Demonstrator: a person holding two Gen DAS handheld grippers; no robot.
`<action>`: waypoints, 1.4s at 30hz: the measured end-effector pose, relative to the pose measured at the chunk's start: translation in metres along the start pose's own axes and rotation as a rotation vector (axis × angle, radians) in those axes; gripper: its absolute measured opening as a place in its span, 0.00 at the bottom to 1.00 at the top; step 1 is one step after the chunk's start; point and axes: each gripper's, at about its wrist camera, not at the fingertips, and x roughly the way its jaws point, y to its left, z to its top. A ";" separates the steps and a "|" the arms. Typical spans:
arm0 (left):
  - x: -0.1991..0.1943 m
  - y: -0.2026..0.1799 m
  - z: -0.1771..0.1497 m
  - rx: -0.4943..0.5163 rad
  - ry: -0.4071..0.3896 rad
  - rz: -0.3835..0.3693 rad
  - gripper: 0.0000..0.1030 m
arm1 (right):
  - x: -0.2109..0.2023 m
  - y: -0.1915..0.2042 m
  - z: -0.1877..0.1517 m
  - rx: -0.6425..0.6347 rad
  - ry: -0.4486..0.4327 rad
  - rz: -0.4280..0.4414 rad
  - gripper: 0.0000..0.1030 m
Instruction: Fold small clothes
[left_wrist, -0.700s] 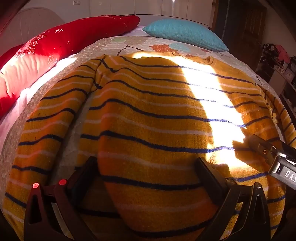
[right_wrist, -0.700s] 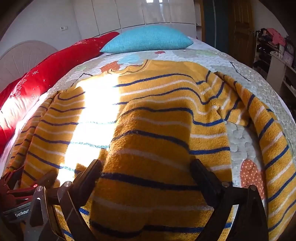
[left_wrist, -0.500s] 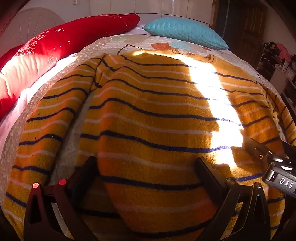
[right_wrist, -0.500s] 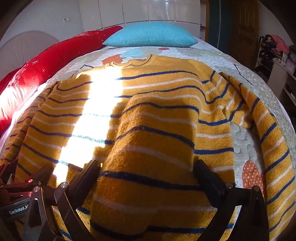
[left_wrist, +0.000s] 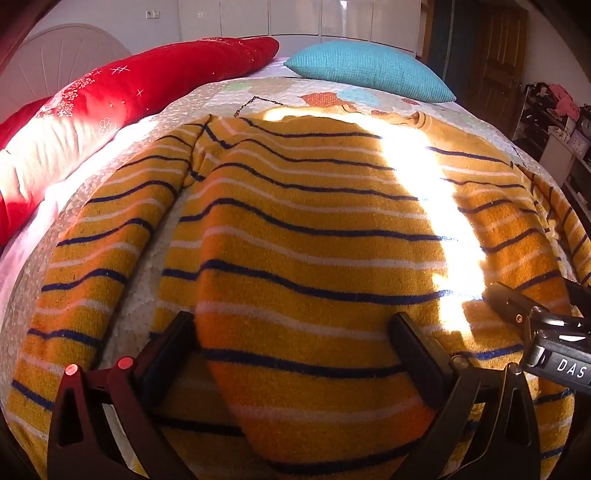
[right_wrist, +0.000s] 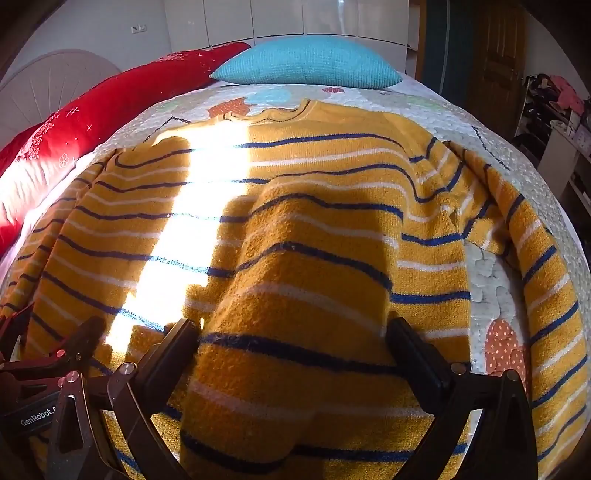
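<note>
On bed quilt (left_wrist: 155, 317): striped sweater (left_wrist: 314, 236) btwn both tongs' spread tips.

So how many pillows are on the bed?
2: a long red pillow along the left side, and a blue pillow at the far end, beyond the sweater. Others may be hidden.

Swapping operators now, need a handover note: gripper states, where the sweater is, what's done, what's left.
Left gripper: jaws open, straddling a raised ridge of the yellow striped sweater near its bottom hem.
Right gripper: jaws open, straddling the hem further right. Whether either one bears on the cloth cannot be told.
Sweater lies spread on the quilted bed cover, collar toward the blue pillow, sleeves out to both sides.
Done: spread out, hem bunched up between both pairs of jaws.
Left: every fold, probably beginning with the hem carried toward the collar.
</note>
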 end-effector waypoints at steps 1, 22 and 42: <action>0.000 0.001 0.000 0.000 -0.002 0.000 1.00 | 0.000 0.000 0.000 -0.001 -0.002 0.001 1.00; -0.004 -0.003 -0.002 -0.008 -0.018 0.006 1.00 | -0.006 0.001 -0.005 0.002 -0.033 -0.016 1.00; -0.018 -0.005 -0.010 -0.030 0.009 0.025 1.00 | -0.011 0.000 -0.016 0.021 0.008 0.017 1.00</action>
